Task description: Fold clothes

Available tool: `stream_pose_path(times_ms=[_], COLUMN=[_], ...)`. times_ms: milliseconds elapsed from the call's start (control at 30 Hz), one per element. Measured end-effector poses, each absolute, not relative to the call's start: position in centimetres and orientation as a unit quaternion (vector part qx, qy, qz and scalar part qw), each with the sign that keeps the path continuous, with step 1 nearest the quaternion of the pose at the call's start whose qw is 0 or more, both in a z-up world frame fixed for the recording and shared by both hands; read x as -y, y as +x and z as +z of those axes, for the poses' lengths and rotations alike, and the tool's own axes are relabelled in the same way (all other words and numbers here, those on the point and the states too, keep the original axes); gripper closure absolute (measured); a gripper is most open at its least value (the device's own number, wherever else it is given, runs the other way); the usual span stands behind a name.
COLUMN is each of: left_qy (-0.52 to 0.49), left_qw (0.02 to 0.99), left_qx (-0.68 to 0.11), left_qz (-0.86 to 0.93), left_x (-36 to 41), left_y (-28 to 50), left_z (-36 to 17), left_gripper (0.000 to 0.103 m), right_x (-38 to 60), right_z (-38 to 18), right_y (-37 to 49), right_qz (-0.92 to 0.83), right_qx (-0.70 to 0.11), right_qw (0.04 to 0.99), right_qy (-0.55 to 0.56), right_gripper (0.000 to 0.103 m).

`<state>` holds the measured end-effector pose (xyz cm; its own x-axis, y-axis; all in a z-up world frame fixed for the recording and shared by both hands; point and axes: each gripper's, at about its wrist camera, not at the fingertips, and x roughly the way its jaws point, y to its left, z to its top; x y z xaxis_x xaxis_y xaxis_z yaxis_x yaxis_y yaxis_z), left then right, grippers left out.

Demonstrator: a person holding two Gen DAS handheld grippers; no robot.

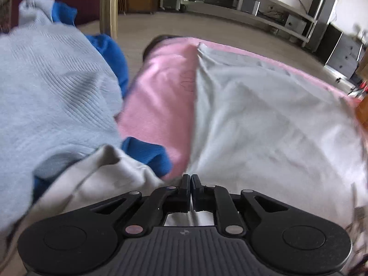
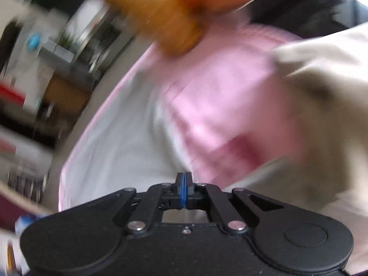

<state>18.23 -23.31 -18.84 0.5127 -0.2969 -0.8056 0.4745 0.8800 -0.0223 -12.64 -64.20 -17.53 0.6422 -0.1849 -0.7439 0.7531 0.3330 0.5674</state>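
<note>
Left wrist view: The left gripper [image 1: 191, 179] points down at the pile of clothes. Its two black fingers [image 1: 185, 184] stand almost together, with only a thin slit between them. Whether cloth is pinched in that slit cannot be told; the tips sit at the edge of the white garment [image 1: 264, 126], which lies spread on the pink cloth [image 1: 158, 105]. To the left lies a light blue knitted sweater [image 1: 53, 87], with a bright blue garment [image 1: 147, 154] showing beneath it. A pale grey garment [image 1: 103, 174] lies just beside the left finger.

Right wrist view: The picture is heavily blurred. The right gripper [image 2: 183, 181] has its fingers [image 2: 188, 184] pressed fully together, blue pads face to face, with nothing visible between them. The tips are over the boundary where the white garment [image 2: 119, 142] meets the pink cloth [image 2: 218, 96]. A beige garment [image 2: 322, 105] lies to the right. A brown-orange blurred object [image 2: 165, 16] lies at the far edge of the pink cloth.
</note>
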Motion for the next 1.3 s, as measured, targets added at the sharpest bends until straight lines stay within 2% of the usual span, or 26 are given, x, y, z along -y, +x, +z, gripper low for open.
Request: stream_pose_path(times_ms=[67,100,233,300,500,567,733,867,1033,1300], left_qy=[0.124,0.126,0.091,0.081,0.066,0.071,0.080,0.072,0.071,0.106], left_qw=[0.870,0.872,0.860,0.845,0.798,0.798,0.793,0.791,0.789,0.795], left_qx=[-0.425,-0.419,-0.418,-0.427,-0.502,-0.502,-0.512,-0.489,-0.468,-0.465], left_qz=[-0.215,-0.218,-0.278,-0.312,-0.326,-0.326,-0.319,-0.361,-0.391,-0.375], left_x=[23.5,23.3,22.6,22.6,21.3,20.5,17.6,16.3,17.8,20.3], left_y=[17.4,17.0,15.2,14.0,10.9,9.9,7.4,4.5,2.6,3.4], left_z=[-18.5,-18.1,-16.3,-16.1,-18.9,-19.0,-18.7,-17.0,-16.8,-19.0], left_gripper=[0.093,0.094,0.093,0.093,0.093,0.090,0.092,0.094,0.093,0.093], right_x=[64.6,64.5,62.4,60.9,57.4,57.0,55.5,54.2,54.0,53.0], right_z=[-17.0,-16.8,-14.5,-13.7,-17.1,-17.7,-16.3,-14.3,-13.8,-15.2], right_y=[-13.7,-14.0,-14.2,-13.7,-12.5,-13.1,-17.8,-22.1,-24.9,-20.1], right_qz=[-0.340,-0.335,-0.291,-0.247,-0.167,-0.178,-0.235,-0.246,-0.222,-0.181], right_qx=[-0.289,-0.285,-0.273,-0.287,-0.376,-0.404,-0.415,-0.384,-0.324,-0.354], right_qw=[0.757,0.754,0.773,0.785,0.738,0.723,0.731,0.759,0.770,0.781], right_qy=[0.478,0.488,0.493,0.491,0.535,0.531,0.488,0.465,0.503,0.483], right_gripper=[0.102,0.098,0.095,0.087,0.087,0.087,0.086,0.081,0.080,0.080])
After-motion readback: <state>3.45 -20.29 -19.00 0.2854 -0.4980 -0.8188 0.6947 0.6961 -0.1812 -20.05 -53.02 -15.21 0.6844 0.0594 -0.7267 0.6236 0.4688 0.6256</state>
